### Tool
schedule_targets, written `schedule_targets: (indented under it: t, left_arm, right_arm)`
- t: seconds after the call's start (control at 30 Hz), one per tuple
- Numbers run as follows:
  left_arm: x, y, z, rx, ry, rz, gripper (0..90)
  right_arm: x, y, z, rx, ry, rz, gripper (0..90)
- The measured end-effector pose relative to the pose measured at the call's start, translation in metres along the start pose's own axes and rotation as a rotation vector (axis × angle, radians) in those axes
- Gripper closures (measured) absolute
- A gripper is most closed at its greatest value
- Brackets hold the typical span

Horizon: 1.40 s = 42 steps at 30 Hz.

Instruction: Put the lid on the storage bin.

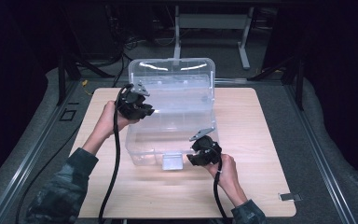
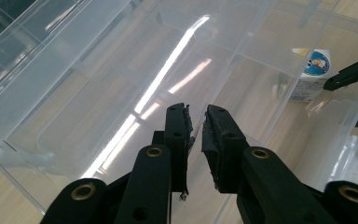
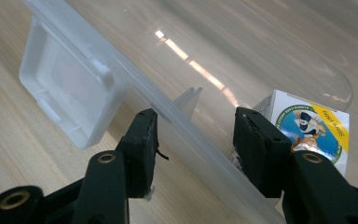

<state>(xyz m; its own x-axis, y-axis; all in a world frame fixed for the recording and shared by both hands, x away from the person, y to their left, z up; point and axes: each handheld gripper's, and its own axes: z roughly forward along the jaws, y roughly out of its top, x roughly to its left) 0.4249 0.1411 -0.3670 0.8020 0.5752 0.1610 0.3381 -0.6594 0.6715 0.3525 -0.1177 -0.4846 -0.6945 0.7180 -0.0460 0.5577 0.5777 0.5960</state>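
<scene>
Here left gripper (image 1: 145, 111) jaws nearly shut, empty, over bin (image 1: 137, 154); right gripper (image 3: 193, 133) half-open, straddling bin's rim, carton (image 3: 314, 123) inside.

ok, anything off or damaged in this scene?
Mostly tidy. The pads on the left gripper look frayed and chipped at the tips. Otherwise the clear bin sits upright with its lid open and a small carton inside.

Small carton (image 3: 310, 126) half behind hand-held gripper's pad, print too small.
</scene>
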Motion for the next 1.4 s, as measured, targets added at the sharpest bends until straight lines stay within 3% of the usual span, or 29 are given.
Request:
schedule_targets:
  t: [0.33, 0.57, 0.67, 0.87, 1.27, 1.4]
  left_arm:
    - [-0.015, -0.01, -0.005, -0.012, 0.019, 0.021, 78.9]
    - [-0.022, -0.018, -0.006, -0.039, 0.0, 0.003, 78.9]
    - [-0.025, -0.022, -0.006, -0.047, -0.002, 0.001, 78.9]
    - [-0.035, -0.026, -0.006, -0.054, 0.047, 0.032, 78.5]
    - [-0.045, -0.032, -0.006, -0.065, 0.093, 0.015, 77.7]
    - [-0.052, -0.037, -0.006, -0.075, 0.117, 0.057, 77.8]
  right_arm:
    - [0.001, 0.0, 0.002, -0.007, -0.011, -0.006, 49.3]
    - [0.001, 0.0, 0.002, -0.003, 0.0, -0.012, 48.9]
    - [0.002, 0.0, 0.002, -0.003, -0.018, -0.012, 48.7]
    - [0.002, 0.0, 0.002, -0.001, -0.017, -0.014, 48.5]
    - [0.003, 0.0, 0.003, 0.003, -0.015, -0.023, 48.4]
    - [0.003, 0.001, 0.003, 0.01, -0.02, -0.031, 48.5]
